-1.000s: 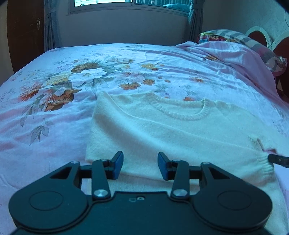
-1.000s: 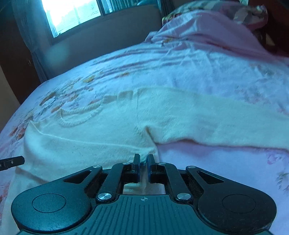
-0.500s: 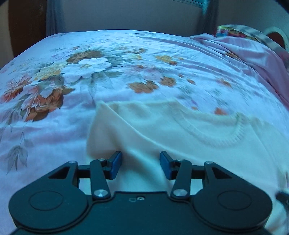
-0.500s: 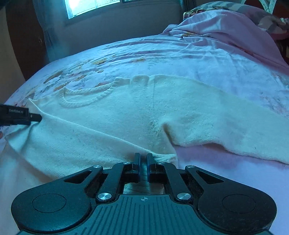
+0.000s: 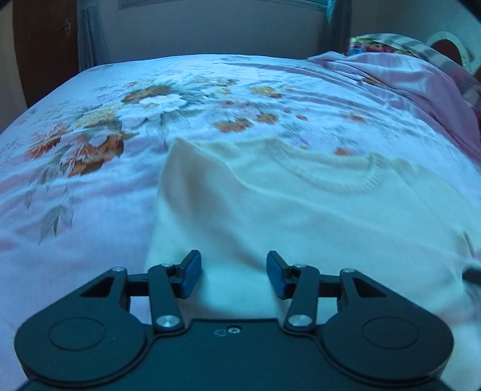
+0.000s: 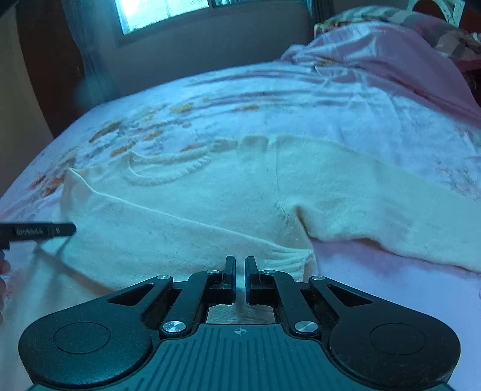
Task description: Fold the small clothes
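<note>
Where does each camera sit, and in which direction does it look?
Left wrist: sits on the left gripper, looking down across the cream sweater toward the floral bedsheet; jaws apart.
Right wrist: sits on the right gripper, shut on the sweater's hem, facing the window; the left gripper's finger enters at left.
Shared: sweater, bedsheet, pink blanket.

Black left gripper (image 5: 234,273), blue pads (image 5: 191,272), silver screws.

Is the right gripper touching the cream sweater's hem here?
Touching. The right wrist view shows the right gripper shut on the sweater's hem, with pale knit fabric pinched between its fingers.
</note>
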Tool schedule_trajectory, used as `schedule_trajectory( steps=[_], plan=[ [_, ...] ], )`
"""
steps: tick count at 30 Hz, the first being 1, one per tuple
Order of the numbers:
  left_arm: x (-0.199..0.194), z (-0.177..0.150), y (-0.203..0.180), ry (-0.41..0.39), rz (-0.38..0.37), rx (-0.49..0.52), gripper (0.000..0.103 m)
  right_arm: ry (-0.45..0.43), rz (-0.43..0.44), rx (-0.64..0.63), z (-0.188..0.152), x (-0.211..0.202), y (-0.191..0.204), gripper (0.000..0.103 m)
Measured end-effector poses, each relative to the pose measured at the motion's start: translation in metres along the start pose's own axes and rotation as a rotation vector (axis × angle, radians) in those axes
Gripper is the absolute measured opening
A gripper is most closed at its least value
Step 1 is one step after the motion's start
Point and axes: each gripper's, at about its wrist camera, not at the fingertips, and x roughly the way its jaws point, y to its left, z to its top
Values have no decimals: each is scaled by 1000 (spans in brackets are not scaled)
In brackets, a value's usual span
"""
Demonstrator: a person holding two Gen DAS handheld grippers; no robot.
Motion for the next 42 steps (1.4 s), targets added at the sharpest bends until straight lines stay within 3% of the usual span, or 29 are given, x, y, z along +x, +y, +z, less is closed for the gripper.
schedule_trajectory(
  steps=[1, 3, 6, 9, 12, 15, 18, 26, 39, 41, 42],
  plan=[
    [-6, -9, -3, -2, 5, 14, 47, -4, -17, -27, -4, -3, 4, 5],
    [-12, -21, -8, -10, 28, 38, 49, 94, -29, -33, -16, 10, 0, 4],
    [-31, -22, -10, 0, 18, 5, 49, 71, -23, 14, -13, -9, -4, 5],
    [-58, -23, -18, -47, -20, -1, 51, 19, -41, 11, -13, -34, -5, 5],
    [-76, -25, -32, -58, -37, 14, 57, 120, -30, 13, -18, -33, -8, 5],
    [-91, -29, -43, -60, -57, 7, 62, 54, -33, 46, -17, -58, -14, 5],
    [-100, -35, -55, -60, -65, 16, 64, 46, -49, 54, -17, -75, -23, 5],
    [-95, -51, -76, -13, -79, -9, 64, 47, -160, 178, -30, -104, -91, 5],
    [-70, -38, -113, -7, -67, 10, 64, 53, -349, 405, -38, -117, -220, 5],
    [-66, -37, -115, -4, -63, 6, 64, 54, -361, 444, -39, -117, -234, 15],
    [-64, -36, -116, -1, -63, 4, 64, 49, -367, 468, -40, -118, -240, 42]
  ],
)
